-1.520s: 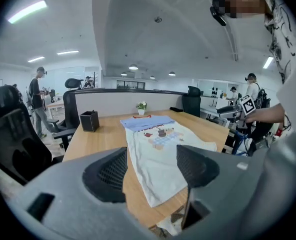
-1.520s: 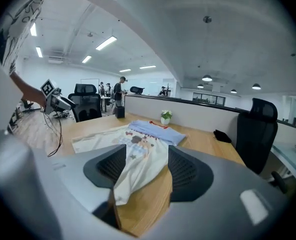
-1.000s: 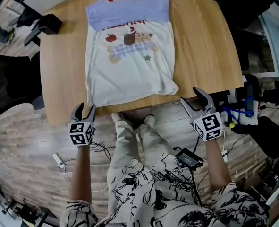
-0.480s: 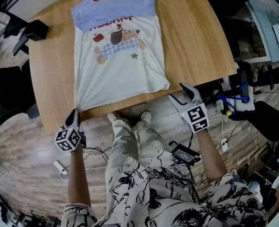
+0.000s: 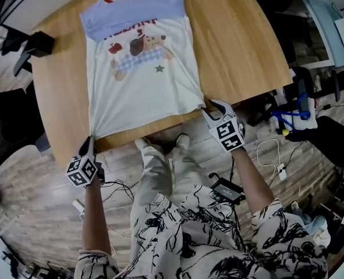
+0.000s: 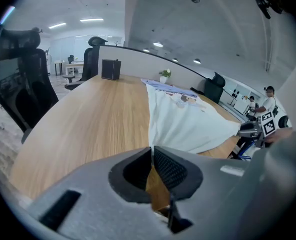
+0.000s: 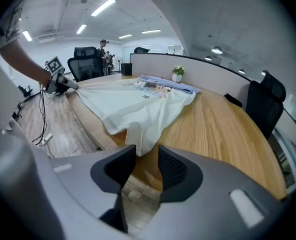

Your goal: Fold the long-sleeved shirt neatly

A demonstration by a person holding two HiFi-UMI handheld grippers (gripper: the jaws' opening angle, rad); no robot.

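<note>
One shirt — cream body, blue yoke, red collar; dog print

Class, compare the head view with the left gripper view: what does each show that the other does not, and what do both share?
Only the head view shows the person's patterned clothing and a black device on the floor.

Only the left gripper view shows ceiling lights and the jaws of the left gripper shut on a corner of the shirt.

Both show the shirt spread on the wooden table, and the right gripper, its jaws closing with the shirt's hem between them.
</note>
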